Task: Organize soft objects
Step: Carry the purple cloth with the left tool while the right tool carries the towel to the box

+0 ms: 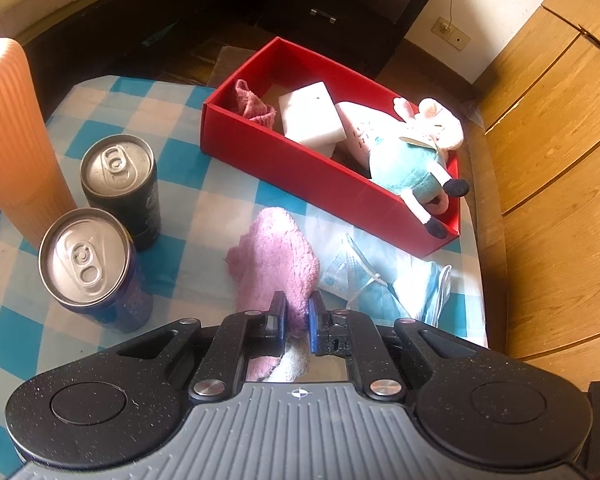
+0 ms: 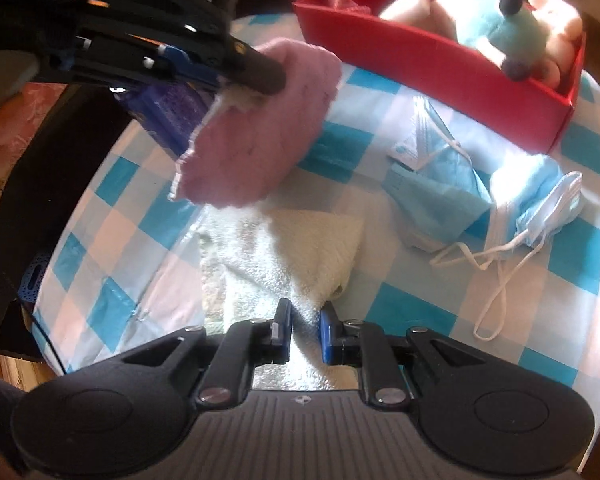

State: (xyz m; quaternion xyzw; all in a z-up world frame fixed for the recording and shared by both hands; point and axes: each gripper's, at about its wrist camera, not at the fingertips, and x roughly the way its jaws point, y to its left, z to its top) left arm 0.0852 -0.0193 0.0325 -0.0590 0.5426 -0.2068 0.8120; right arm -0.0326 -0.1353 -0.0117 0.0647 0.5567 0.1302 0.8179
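Note:
My left gripper [image 1: 297, 316] is shut on a pink fluffy cloth [image 1: 276, 264] and holds it above the checked table; the cloth [image 2: 256, 128] hangs from that gripper [image 2: 260, 76] in the right wrist view. My right gripper [image 2: 305, 330] is shut on a white towel [image 2: 284, 248] lying on the table below the pink cloth. A red box [image 1: 300, 172] holds a pink rag [image 1: 254, 102], a white sponge [image 1: 312, 114] and a blue-and-pink plush mouse [image 1: 412, 160]. Blue face masks [image 2: 460, 184] lie between the towel and the box.
Two drink cans [image 1: 120, 184] [image 1: 92, 264] and an orange ribbed cylinder [image 1: 16, 140] stand at the table's left. A dark drawer unit [image 1: 340, 0] is behind the table. Wooden cabinets [image 1: 560, 120] run along the right. The blue-checked tablecloth [image 1: 180, 208] covers the table.

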